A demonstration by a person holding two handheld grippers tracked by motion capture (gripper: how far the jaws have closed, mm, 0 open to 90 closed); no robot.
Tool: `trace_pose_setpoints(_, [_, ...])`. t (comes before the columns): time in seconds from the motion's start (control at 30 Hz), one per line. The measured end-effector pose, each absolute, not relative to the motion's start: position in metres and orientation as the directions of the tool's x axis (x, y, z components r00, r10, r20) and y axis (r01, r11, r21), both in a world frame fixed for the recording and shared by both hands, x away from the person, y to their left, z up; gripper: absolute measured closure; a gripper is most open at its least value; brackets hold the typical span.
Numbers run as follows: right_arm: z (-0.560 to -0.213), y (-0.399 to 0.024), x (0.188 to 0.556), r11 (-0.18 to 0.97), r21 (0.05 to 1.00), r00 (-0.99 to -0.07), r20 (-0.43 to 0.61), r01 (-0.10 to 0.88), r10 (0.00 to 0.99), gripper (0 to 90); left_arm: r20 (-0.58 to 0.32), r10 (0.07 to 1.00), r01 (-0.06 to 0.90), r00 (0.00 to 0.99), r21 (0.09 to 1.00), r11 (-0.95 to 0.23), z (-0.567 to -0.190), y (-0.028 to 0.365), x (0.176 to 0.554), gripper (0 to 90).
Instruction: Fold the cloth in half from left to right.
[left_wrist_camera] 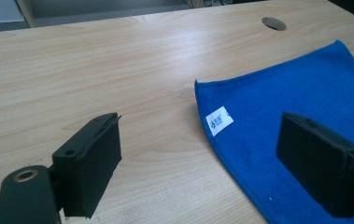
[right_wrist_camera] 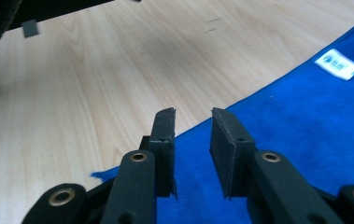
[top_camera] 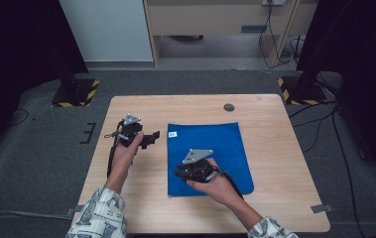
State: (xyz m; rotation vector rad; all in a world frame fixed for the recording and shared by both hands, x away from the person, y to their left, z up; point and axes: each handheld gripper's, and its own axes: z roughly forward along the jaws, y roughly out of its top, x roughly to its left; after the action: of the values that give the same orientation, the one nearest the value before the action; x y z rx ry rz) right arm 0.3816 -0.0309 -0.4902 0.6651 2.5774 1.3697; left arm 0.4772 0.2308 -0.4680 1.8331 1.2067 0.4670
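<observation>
A blue cloth (top_camera: 210,148) (left_wrist_camera: 296,93) (right_wrist_camera: 305,116) lies flat on the wooden table (top_camera: 275,124), with a white label (top_camera: 172,134) (left_wrist_camera: 219,120) (right_wrist_camera: 338,64) near its far left corner. My left gripper (top_camera: 151,136) (left_wrist_camera: 198,158) hovers beside that corner, its jaws wide open and nothing between them. Over the cloth's left edge, toward the near side, my right gripper (top_camera: 178,173) (right_wrist_camera: 192,121) points left. Its jaws stand a narrow gap apart just above the cloth's edge, and nothing is pinched between them.
A round cable hole (top_camera: 229,107) (left_wrist_camera: 273,23) sits in the table behind the cloth. Two dark stands with yellow-black striped bases (top_camera: 76,91) (top_camera: 299,91) flank the table's far corners. Bare wood lies left and right of the cloth.
</observation>
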Motion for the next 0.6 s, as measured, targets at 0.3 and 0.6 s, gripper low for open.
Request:
trace_pose_setpoints(0.3, [-0.501,-0.030,0.365,0.496,0.815,-0.902,0.072,0.300,0.427,77.7,-0.131,0.869,0.549,0.477,0.816,-0.179,-0.470,0.226,0.478,13.0])
trace_pose_setpoints(0.6, [-0.504,-0.020,0.352,0.514,0.797,-0.910,0.102,0.317,0.403,63.1,-0.135,0.868,0.550,0.478,0.817,-0.176,-0.468,0.230,0.481,13.0])
